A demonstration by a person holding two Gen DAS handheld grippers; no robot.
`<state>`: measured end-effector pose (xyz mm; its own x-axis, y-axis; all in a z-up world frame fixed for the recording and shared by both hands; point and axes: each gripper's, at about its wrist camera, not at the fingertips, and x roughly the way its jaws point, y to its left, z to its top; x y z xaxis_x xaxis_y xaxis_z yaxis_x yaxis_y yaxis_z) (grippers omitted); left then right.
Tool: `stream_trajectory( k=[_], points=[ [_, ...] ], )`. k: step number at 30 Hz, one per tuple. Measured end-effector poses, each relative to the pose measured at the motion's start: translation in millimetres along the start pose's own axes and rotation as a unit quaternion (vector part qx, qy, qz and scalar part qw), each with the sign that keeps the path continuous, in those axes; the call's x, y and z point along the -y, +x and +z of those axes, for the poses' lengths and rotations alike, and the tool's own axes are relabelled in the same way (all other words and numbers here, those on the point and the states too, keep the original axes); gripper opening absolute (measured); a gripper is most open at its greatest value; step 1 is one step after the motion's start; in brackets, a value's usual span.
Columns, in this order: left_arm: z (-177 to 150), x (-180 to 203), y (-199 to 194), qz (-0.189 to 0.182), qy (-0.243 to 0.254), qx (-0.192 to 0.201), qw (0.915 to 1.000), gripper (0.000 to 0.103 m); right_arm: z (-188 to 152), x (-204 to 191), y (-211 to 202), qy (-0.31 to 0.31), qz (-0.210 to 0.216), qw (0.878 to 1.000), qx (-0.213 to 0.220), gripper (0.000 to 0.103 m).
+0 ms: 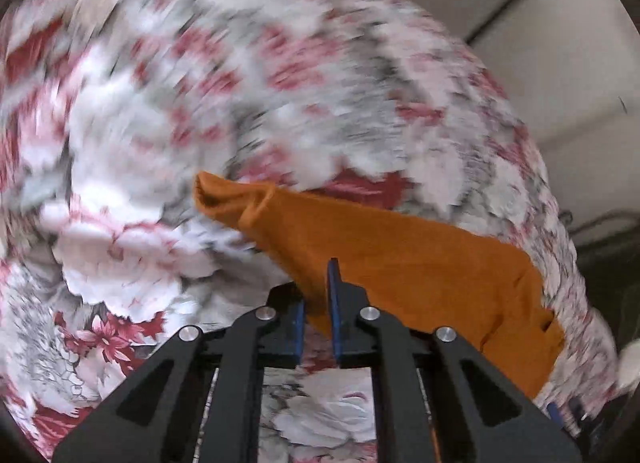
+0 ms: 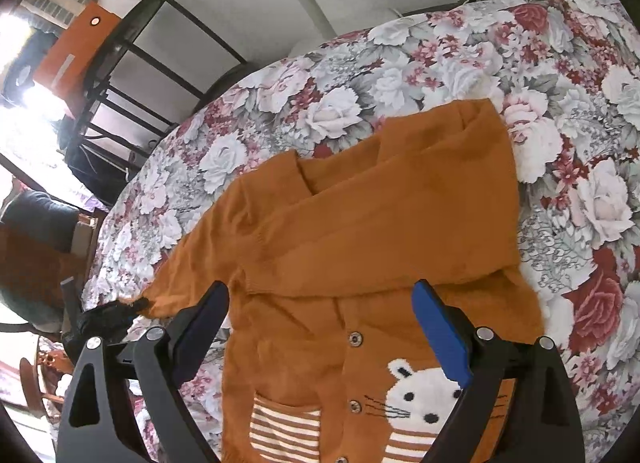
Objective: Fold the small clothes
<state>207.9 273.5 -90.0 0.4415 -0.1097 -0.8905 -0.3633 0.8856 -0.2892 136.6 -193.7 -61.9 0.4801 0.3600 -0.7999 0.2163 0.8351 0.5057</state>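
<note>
A floral cloth [image 2: 440, 63] covers the tabletop; on it lies an orange cardigan [image 2: 360, 231], one sleeve folded across its chest. The left claw [image 1: 316, 303] pinches the other sleeve [image 1: 400, 263] — lifted. The right claw [image 2: 320, 327] hovers wide open above the buttons — holding nothing.

A lived-in home room: a floral bedspread [image 2: 400, 75], with a black metal rack [image 2: 132, 75] and orange box [image 2: 76, 51] just beyond it.

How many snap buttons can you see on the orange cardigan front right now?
3 on the orange cardigan: top snap button, middle snap button, and bottom snap button at the frame edge. More may sit below, out of view.
</note>
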Motion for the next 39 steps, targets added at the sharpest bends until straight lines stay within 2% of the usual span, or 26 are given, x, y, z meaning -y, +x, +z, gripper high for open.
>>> stream_trajectory(
  k=[4, 11, 12, 15, 16, 17, 18, 21, 24, 26, 28, 31, 32, 34, 36, 38, 39],
  points=[
    [-8, 47, -20, -0.019, 0.065, 0.028, 0.9973, 0.009, 0, -1, -2, 0.0, 0.007, 1.0, 0.0, 0.093],
    [-26, 108, -29, -0.055, 0.129, 0.04, 0.9893, 0.009, 4, 8, -10, 0.021, 0.022, 1.0, 0.001, 0.093],
    [-29, 116, -29, -0.056, 0.138, 0.04, 0.988, 0.009, 5, 10, -11, 0.024, 0.024, 0.999, 0.002, 0.093],
    [-35, 120, -23, -0.026, 0.14, 0.035, 0.9892, 0.01, 7, 17, -16, 0.033, 0.03, 0.999, 0.002, 0.093],
    [-36, 113, -19, -0.021, 0.125, 0.028, 0.9915, 0.025, 8, 21, -17, 0.039, 0.033, 0.999, 0.001, 0.094],
    [-35, 102, -15, -0.021, 0.101, 0.015, 0.9945, 0.051, 9, 23, -17, 0.046, 0.036, 0.998, 0.0, 0.094],
    [-33, 91, -11, -0.02, 0.079, 0.005, 0.9967, 0.06, 10, 26, -17, 0.054, 0.039, 0.998, -0.001, 0.094],
    [-24, 60, -3, -0.002, 0.019, -0.002, 0.9998, 0.063, 11, 32, -14, 0.074, 0.047, 0.996, -0.005, 0.094],
    [-13, 39, 3, -0.006, -0.038, -0.006, 0.9993, 0.066, 9, 31, -9, 0.072, 0.04, 0.997, -0.01, 0.094],
    [-4, 41, 7, 0.004, -0.04, 0.002, 0.9992, 0.073, 7, 30, -4, 0.07, 0.035, 0.997, -0.013, 0.094],
    [5, 54, 18, 0.04, -0.02, 0.001, 0.999, 0.082, 4, 28, 2, 0.065, 0.032, 0.997, -0.022, 0.094],
    [12, 76, 43, 0.116, 0.026, -0.011, 0.9929, 0.083, 2, 27, 6, 0.058, 0.029, 0.997, -0.033, 0.094],
    [12, 82, 51, 0.15, 0.037, -0.008, 0.9879, 0.083, 1, 28, 7, 0.056, 0.028, 0.997, -0.037, 0.094],
    [13, 85, 61, 0.175, 0.041, -0.011, 0.9837, 0.082, 1, 30, 8, 0.055, 0.027, 0.997, -0.041, 0.094],
    [12, 81, 70, 0.187, 0.038, -0.021, 0.9814, 0.074, 2, 34, 9, 0.06, 0.026, 0.997, -0.043, 0.094],
    [11, 70, 73, 0.183, 0.027, -0.022, 0.9826, 0.05, 4, 39, 9, 0.068, 0.031, 0.996, -0.043, 0.094],
    [12, 64, 70, 0.173, 0.018, -0.022, 0.9845, 0.046, 4, 40, 9, 0.071, 0.032, 0.996, -0.043, 0.094]
  ],
)
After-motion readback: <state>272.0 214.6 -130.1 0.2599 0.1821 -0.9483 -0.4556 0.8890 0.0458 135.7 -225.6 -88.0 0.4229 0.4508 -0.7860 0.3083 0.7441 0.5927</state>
